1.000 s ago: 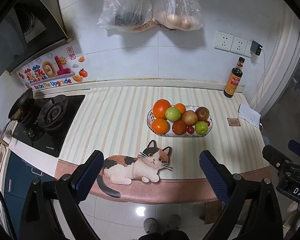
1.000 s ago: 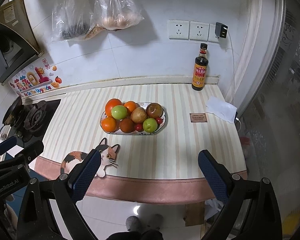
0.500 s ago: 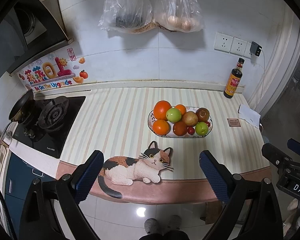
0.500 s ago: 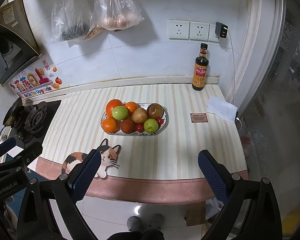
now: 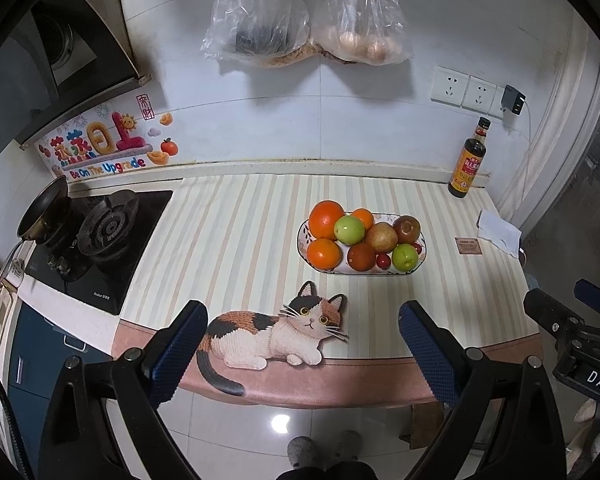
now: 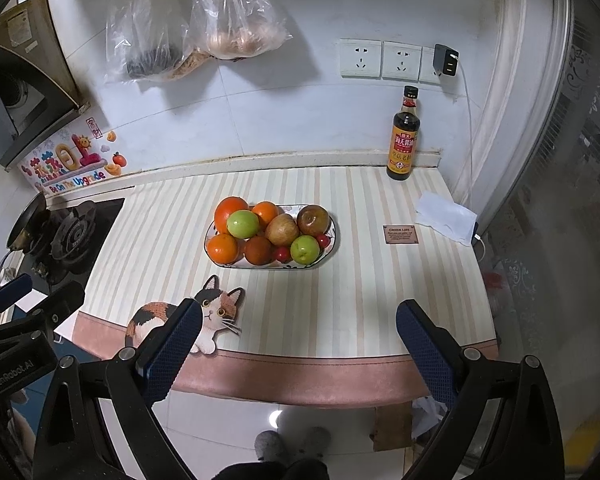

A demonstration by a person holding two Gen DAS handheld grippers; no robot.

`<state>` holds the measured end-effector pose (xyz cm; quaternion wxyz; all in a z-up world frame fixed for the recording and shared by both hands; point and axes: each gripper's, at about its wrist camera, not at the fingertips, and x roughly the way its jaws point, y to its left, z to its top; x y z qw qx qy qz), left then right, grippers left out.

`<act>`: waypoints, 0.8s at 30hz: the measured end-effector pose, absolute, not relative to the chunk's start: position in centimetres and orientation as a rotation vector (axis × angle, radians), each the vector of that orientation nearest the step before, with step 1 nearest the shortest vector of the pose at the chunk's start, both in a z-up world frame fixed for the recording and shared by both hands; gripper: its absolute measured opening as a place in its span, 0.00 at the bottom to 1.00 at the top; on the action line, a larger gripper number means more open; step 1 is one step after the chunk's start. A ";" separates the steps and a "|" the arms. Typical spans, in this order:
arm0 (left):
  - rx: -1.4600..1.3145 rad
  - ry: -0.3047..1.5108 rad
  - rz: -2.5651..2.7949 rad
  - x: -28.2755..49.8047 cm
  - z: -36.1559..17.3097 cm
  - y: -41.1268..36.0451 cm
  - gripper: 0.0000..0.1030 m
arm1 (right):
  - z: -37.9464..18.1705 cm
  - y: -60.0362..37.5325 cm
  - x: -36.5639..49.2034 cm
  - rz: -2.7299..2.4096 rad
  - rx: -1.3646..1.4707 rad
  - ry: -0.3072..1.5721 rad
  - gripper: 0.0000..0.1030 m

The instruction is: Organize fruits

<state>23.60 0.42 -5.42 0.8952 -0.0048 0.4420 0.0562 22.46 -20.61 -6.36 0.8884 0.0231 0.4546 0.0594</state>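
Two grippers, left gripper (image 5: 300, 334) and right gripper (image 6: 298, 330), both held back off the near edge of the table (image 6: 340, 304), jaws wide apart and empty, nothing between them but floor and table edge.

Beyond the pink border, a flat cat picture (image 5: 276, 332) printed on the striped cover; no obstacle, only pattern.

Farther in, mid-table, the fruit plate (image 6: 327, 254): shallow, oval, heaped. Roughly ten pieces, hard to count exactly where small ones hide under big ones. Front row: orange (image 6: 222, 248), dark red fruit (image 6: 258, 250), cherry tomato (image 6: 282, 255), green apple (image 6: 305, 249). Behind and higher: big orange (image 6: 231, 211), second green apple (image 6: 242, 224), brown pear (image 6: 282, 229), dark apple (image 6: 313, 220).

Likely handling: round, firm, smooth-skinned, moderately heavy, prone to roll. Best taken across the widest part, with the jaws straddling from above. Top pieces first, probably; pulling a front one risks loosening the pile. Tomato soft, easily crushed, gentle squeeze only. Plate likely ceramic, so no knocking the rim.

Cover looks like a soft mat, some grip, plenty of bare space left and right of the plate.

Farthest: sauce bottle (image 6: 403, 136) and white napkin (image 6: 446, 216) at the right, stove (image 5: 100, 236) at the left, plastic bags (image 5: 300, 20) hanging on the tiled wall.
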 end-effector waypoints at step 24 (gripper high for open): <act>-0.011 0.913 0.115 23.2 -5.4 0.4 0.95 | -5.8 -19.9 22.1 0.148 0.033 0.946 0.97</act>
